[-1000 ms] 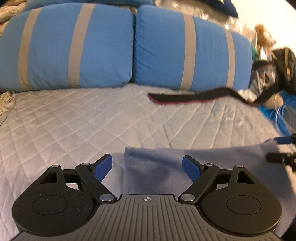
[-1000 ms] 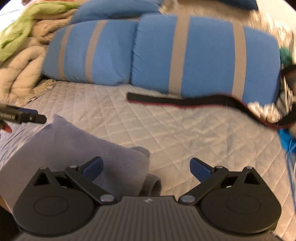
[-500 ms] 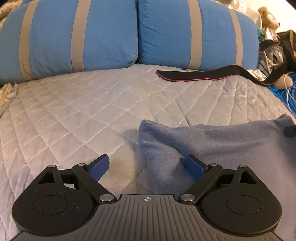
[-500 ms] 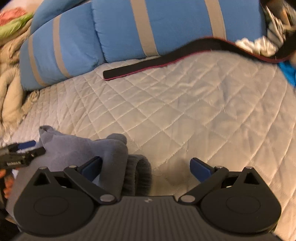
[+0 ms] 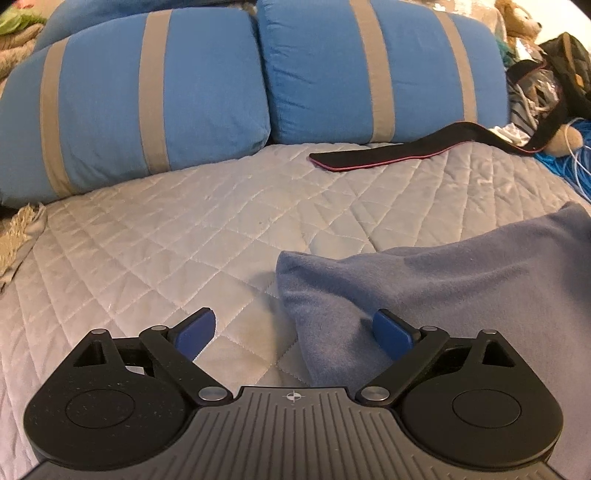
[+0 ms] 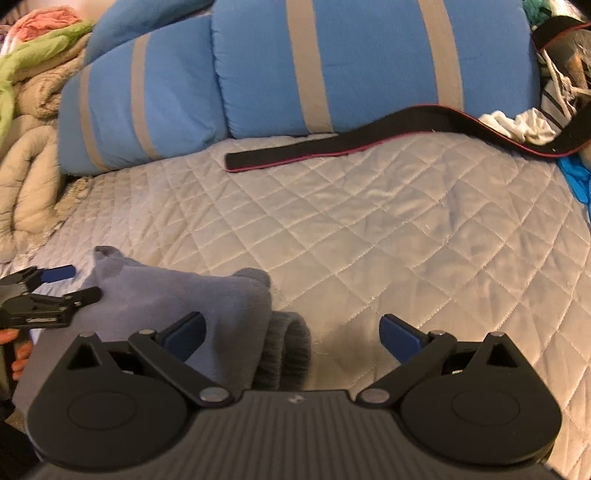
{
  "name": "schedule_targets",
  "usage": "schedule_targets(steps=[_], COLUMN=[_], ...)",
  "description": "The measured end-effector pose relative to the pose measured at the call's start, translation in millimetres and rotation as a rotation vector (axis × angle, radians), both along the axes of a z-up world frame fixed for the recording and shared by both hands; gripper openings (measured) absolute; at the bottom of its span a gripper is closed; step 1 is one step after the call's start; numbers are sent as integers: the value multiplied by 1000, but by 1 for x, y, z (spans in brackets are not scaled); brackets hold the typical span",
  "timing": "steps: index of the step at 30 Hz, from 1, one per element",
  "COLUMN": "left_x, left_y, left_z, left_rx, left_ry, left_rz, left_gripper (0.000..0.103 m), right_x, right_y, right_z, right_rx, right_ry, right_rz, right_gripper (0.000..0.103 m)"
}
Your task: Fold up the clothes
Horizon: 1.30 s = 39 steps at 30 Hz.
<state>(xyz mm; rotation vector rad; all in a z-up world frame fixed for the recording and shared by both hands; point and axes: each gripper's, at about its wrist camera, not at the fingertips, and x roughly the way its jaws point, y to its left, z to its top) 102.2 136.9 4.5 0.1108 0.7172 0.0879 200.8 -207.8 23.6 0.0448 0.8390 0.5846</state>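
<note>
**Both tongs released over the grey-blue garment**

Your left tongs (image 5: 293, 332) are still spreading. One corner of the grey-blue garment (image 5: 443, 291) lies between the blue pads, and the right-hand pad (image 5: 391, 334) sits on the fleece, but nothing is pinched. Your right tongs (image 6: 293, 334) stand wide apart too. The garment's ribbed cuff (image 6: 288, 350) lies between them, nearer the left pad, and is not gripped.

The garment lies on the quilted bedspread (image 5: 184, 229) directly under and ahead of both tools: to the right of the left tongs, to the left of the right tongs.

No brand, label or writing can be read on anything. The only mark is a small emblem on each tool's ribbed body, too small to make out.

Only the left view shows the stuffed bear (image 5: 517, 22) and the dark bag (image 5: 565, 59), far ahead to the right. Only the right view shows the ribbed cuff, your left tongs from the side at its left edge with orange fingers (image 6: 18, 354) below them, and the beige blanket (image 6: 26, 166) ahead on the left. The two blue striped pillows (image 5: 147, 92) and the black strap with red edging (image 5: 388, 153) lie ahead in both views.
</note>
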Motion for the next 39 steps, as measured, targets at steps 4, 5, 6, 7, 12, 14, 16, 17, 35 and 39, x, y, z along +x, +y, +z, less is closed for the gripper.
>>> schedule_targets(steps=[4, 5, 6, 7, 12, 14, 16, 17, 35, 39], left_x=[-19, -25, -29, -31, -31, -27, -24, -22, -14, -16], left_y=[5, 10, 14, 16, 38, 52, 65, 71, 77, 76], left_z=[13, 15, 14, 12, 8, 7, 3, 0, -32, -12], left_rx=[-50, -121, -178, -197, -368, -508, -657, -732, -1126, -987], left_ry=[-12, 2, 28, 50, 149, 199, 226, 237, 394, 343], left_rz=[-100, -153, -189, -203, -204, -181, -176, -168, -139, -108], left_gripper=[94, 94, 94, 94, 93, 93, 93, 93, 90, 86], right_x=[-7, -9, -11, -13, -9, -3, 5, 9, 17, 13], right_y=[0, 1, 2, 4, 12, 6, -2, -7, -14, -20], right_z=[3, 3, 1, -2, -22, -18, -18, -19, -31, -12], right_rx=[24, 20, 9, -16, -133, -73, 19, 79, 235, 173], right_ry=[47, 65, 80, 97, 187, 215, 274, 319, 514, 370], right_rz=[142, 186, 225, 256, 239, 212, 172, 161, 130, 127], right_gripper=[103, 103, 103, 103, 103, 103, 103, 103, 94, 96])
